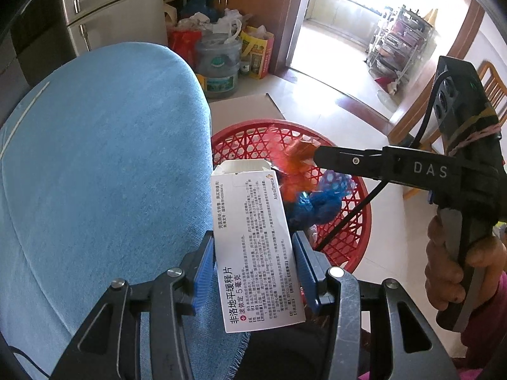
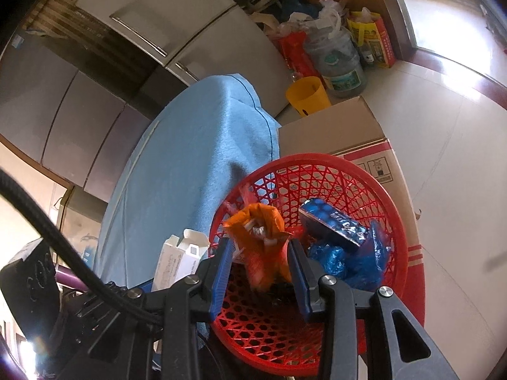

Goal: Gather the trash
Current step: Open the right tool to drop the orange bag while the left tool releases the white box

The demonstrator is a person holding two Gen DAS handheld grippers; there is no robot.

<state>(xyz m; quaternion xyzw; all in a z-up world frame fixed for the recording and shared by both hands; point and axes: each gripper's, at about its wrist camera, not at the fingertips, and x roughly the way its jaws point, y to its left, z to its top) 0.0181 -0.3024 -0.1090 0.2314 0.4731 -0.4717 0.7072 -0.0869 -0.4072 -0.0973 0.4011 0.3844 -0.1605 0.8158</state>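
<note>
My left gripper (image 1: 253, 250) is shut on a white medicine box (image 1: 253, 240) with an open top flap, held beside the blue-covered table and just left of the red mesh basket (image 1: 355, 240). My right gripper (image 2: 259, 253) is shut on a crumpled orange wrapper (image 2: 263, 240) and holds it over the red basket (image 2: 389, 209). In the left wrist view the right gripper's finger (image 1: 336, 155) shows with the orange wrapper (image 1: 294, 164) over the basket. Blue plastic wrappers (image 2: 348, 262) and a dark blue box (image 2: 332, 224) lie in the basket. The white box (image 2: 177, 259) shows at left.
A table under a blue cloth (image 1: 95, 164) stands left of the basket. A cardboard box (image 2: 342, 126) sits behind the basket. A yellow bin (image 2: 307, 95), a water jug (image 2: 339, 66) and bags stand by the fridge (image 2: 190, 22). A wooden chair (image 1: 491, 88) is at right.
</note>
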